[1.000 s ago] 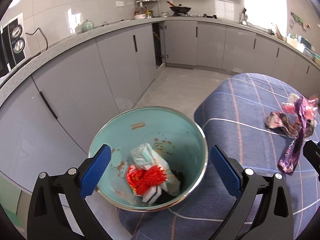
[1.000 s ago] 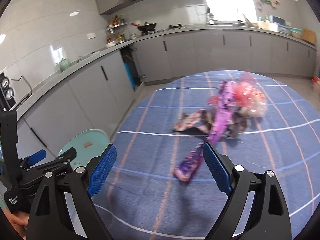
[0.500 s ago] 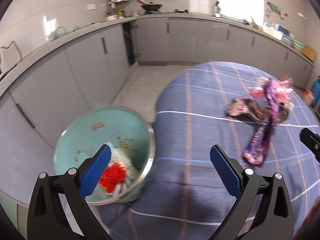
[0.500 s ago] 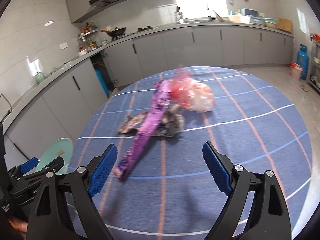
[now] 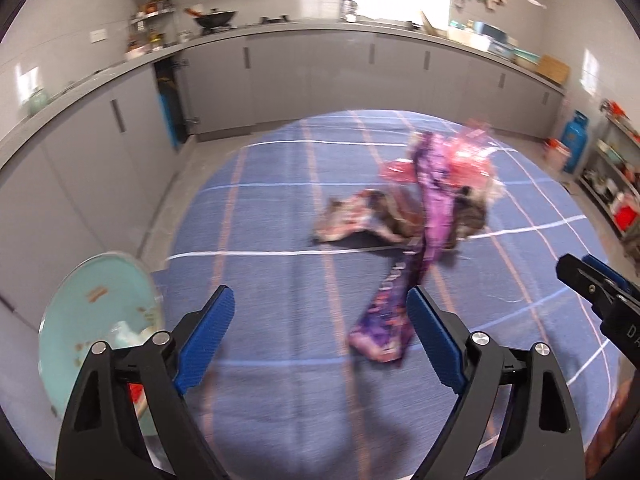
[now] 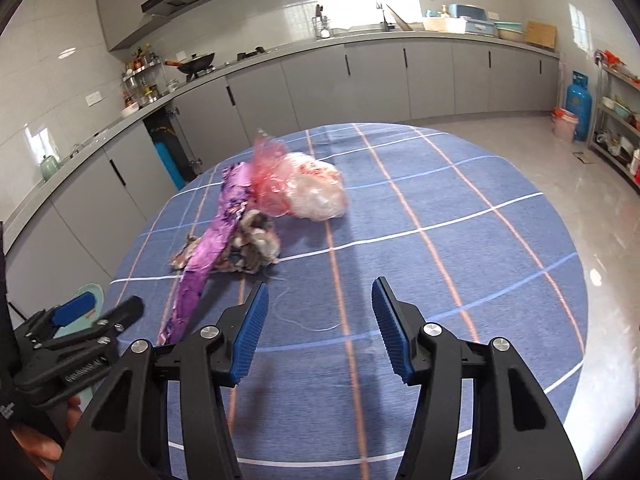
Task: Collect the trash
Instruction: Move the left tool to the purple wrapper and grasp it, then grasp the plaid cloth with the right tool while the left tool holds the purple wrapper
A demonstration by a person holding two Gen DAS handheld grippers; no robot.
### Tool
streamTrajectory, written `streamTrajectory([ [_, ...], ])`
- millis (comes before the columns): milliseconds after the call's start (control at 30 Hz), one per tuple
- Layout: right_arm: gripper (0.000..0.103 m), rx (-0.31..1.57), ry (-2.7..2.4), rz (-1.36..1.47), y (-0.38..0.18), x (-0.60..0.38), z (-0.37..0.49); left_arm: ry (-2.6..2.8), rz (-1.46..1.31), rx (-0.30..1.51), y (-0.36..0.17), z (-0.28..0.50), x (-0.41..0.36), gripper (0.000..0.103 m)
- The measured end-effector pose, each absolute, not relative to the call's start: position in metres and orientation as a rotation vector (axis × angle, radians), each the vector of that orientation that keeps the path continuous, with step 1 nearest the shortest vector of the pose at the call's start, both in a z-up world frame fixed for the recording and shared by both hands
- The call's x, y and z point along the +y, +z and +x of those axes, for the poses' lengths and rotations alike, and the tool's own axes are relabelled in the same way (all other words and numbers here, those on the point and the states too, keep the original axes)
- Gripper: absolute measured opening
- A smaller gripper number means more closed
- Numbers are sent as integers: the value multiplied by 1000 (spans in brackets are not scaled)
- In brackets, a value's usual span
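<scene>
A pile of trash lies on the blue checked tablecloth [image 6: 440, 272]: a long purple wrapper [image 6: 208, 256] [image 5: 400, 292], a crumpled brownish wrapper [image 6: 256, 248] [image 5: 360, 220] and a pink and clear plastic bag [image 6: 308, 192] [image 5: 468, 160]. A teal bowl [image 5: 84, 320] with trash in it sits off the table's left edge. My left gripper [image 5: 320, 332] is open and empty, with the purple wrapper's near end by its right finger. My right gripper [image 6: 316, 320] is open and empty, in front of the pile.
Grey kitchen cabinets and a counter [image 6: 360, 64] run round the back and left. A blue gas bottle [image 6: 578, 104] and a shelf [image 6: 616, 120] stand at the right. The other gripper shows at each view's edge.
My left gripper has swung right from above the teal bowl to face the trash pile. My right gripper has also turned right, so the pile now sits to its left.
</scene>
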State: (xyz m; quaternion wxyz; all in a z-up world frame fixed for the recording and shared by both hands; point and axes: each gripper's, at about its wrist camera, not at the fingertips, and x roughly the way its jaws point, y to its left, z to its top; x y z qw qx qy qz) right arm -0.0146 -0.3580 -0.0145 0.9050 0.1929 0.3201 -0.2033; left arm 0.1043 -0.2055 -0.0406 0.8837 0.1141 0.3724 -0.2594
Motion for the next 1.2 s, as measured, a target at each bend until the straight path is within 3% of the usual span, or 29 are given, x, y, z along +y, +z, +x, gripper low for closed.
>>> streamTrajectory([
  [167, 55, 658, -438, 414, -15, -368, -20, -595, 282, 791, -51, 105, -241, 75],
  [300, 55, 661, -446, 427, -17, -375, -22, -604, 274, 819, -59, 113, -258, 73],
  [400, 55, 666, -448, 438, -20, -379, -22, -605, 267, 832, -64, 119, -263, 59],
  [533, 55, 675, -447, 449, -24, -383, -21, -621, 237, 865, -72, 126, -260, 31],
  [767, 55, 689, -423, 455, -27, -375, -15, -618, 186, 835, -61, 121, -234, 13],
  [1200, 55, 726, -291, 481, -31, -351, 34, -537, 144, 748, -32, 109, -169, 11],
])
